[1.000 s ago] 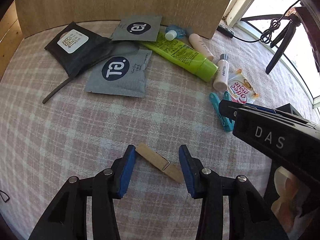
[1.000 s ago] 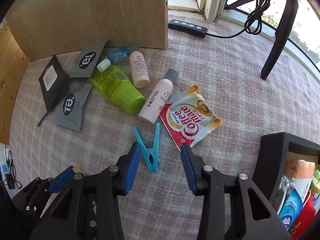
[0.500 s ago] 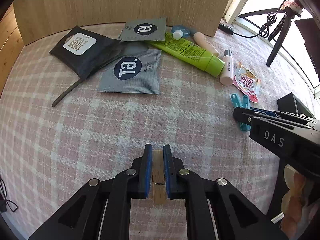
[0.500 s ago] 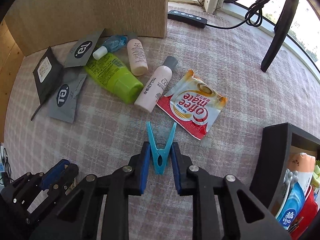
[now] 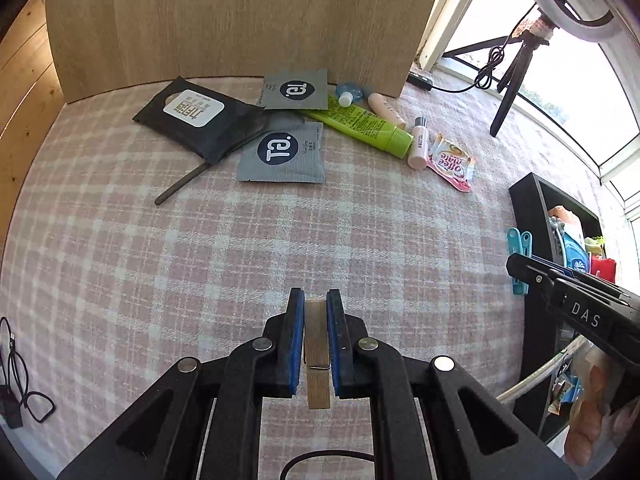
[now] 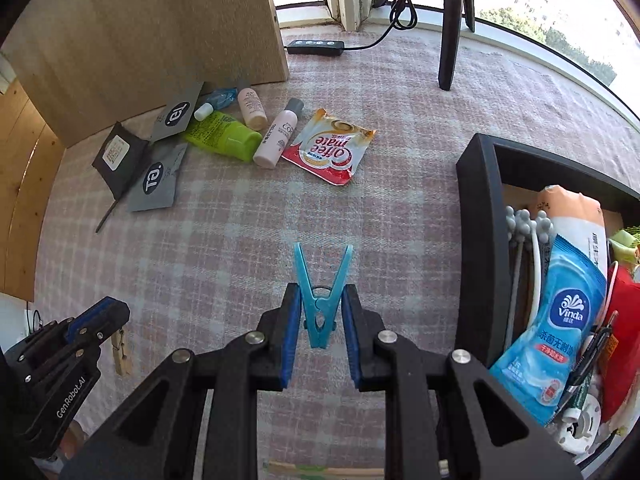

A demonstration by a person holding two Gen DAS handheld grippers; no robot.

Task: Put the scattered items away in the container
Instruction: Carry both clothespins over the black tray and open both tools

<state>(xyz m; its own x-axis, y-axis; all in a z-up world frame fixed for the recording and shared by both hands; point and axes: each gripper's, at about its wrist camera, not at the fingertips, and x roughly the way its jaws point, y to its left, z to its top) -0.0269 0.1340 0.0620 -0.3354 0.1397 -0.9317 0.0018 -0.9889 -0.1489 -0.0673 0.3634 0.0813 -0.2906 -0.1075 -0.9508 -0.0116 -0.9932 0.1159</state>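
Observation:
My left gripper is shut on a wooden clothespin and holds it above the pink checked cloth. My right gripper is shut on a blue plastic clothespin, lifted above the cloth just left of the black container. The container holds a blue Vinda pack and other items. The blue clothespin and the container also show at the right of the left wrist view. The left gripper with the wooden clothespin shows at the lower left of the right wrist view.
Scattered at the back: a black wipes pack, two grey sachets, a green tube, small bottles, a coffee creamer packet. A wooden board stands behind. A tripod leg and power strip are near the window.
Both grippers closed on their clothespins, then lifted them off the cloth. The right gripper has carried the blue clothespin toward the black container.

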